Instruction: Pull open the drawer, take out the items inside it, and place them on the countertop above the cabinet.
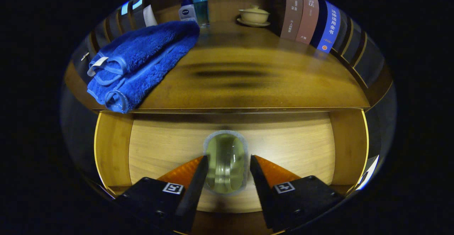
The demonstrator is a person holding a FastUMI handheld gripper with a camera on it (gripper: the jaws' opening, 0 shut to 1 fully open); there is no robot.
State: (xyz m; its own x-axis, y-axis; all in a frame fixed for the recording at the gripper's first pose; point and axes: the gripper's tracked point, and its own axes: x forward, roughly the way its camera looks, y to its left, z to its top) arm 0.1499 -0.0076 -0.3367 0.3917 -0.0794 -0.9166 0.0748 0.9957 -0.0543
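The drawer (113, 150) stands pulled out below the countertop (248, 86), with a pale wooden floor. A clear, greenish roll of tape (226, 157) stands on edge on that floor. My gripper (228, 161) is open and straddles the roll. The left finger (198, 178) lies against the roll's side, and a narrow gap shows between the roll and the right finger (257, 178). A folded blue towel (138, 61) lies on the left part of the countertop, its corner hanging over the front edge.
At the back of the countertop stand two small bottles (195, 10) and a lidded cream teacup on a saucer (254, 16). A row of books (312, 18) lines the right side, and more books (131, 13) the left. The drawer's side walls (349, 146) rise close by.
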